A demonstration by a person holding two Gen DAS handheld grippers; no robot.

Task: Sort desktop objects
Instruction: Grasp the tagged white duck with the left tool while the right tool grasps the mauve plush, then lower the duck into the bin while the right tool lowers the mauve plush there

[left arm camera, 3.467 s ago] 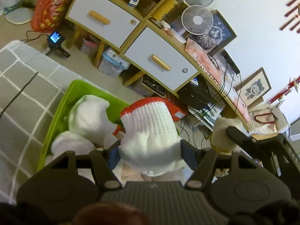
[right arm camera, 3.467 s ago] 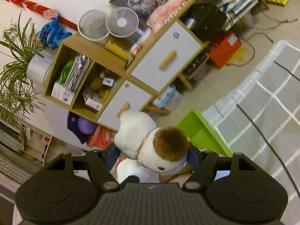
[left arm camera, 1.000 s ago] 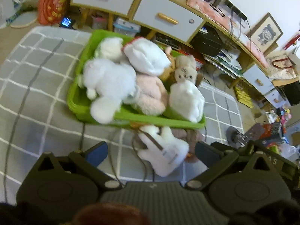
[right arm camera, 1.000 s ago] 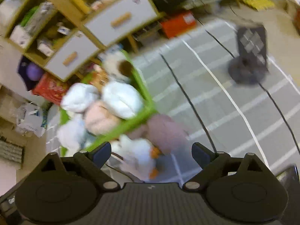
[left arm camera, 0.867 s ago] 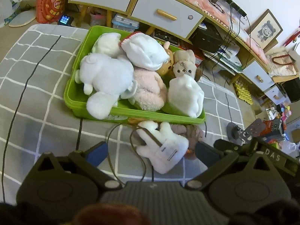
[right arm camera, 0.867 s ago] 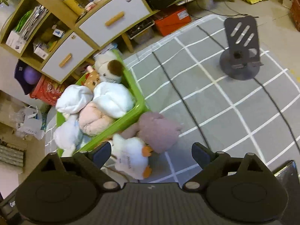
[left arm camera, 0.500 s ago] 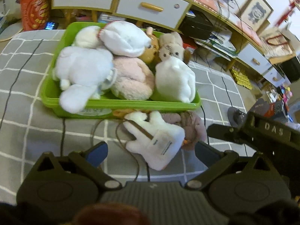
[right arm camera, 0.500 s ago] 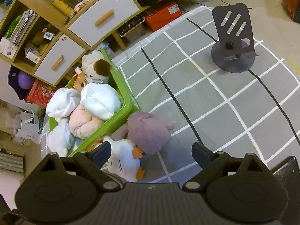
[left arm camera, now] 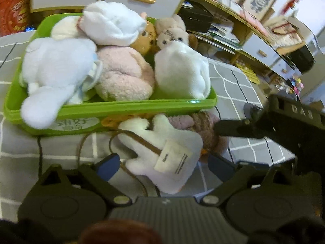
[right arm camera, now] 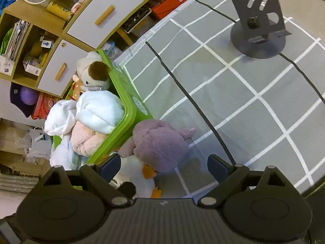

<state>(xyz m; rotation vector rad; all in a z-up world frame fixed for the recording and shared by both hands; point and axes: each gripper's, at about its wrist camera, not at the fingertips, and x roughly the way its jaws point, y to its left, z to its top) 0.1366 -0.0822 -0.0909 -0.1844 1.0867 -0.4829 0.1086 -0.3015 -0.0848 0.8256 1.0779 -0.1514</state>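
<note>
A green bin (left arm camera: 113,106) on the grey checked cloth holds several plush toys, white, pale blue, pink and brown. In front of it lie a white plush duck with a paper tag (left arm camera: 162,156) and a mauve plush (left arm camera: 203,128). My left gripper (left arm camera: 163,164) is open with its jaws around the white duck, just above it. My right gripper (right arm camera: 163,165) is open over the mauve plush (right arm camera: 160,144) and the white duck (right arm camera: 138,179) beside the bin (right arm camera: 130,109). The right gripper's body shows at the right of the left wrist view (left arm camera: 284,122).
A dark grey phone stand (right arm camera: 258,30) stands on the cloth at the far right. A brown cord (left arm camera: 97,142) loops on the cloth by the duck. Cabinets with grey drawers (right arm camera: 101,20) and floor clutter lie beyond the table edge.
Both grippers let go of plush toys into the bin, opened, drew back, then came down toward the white duck and the mauve plush in front of the bin.
</note>
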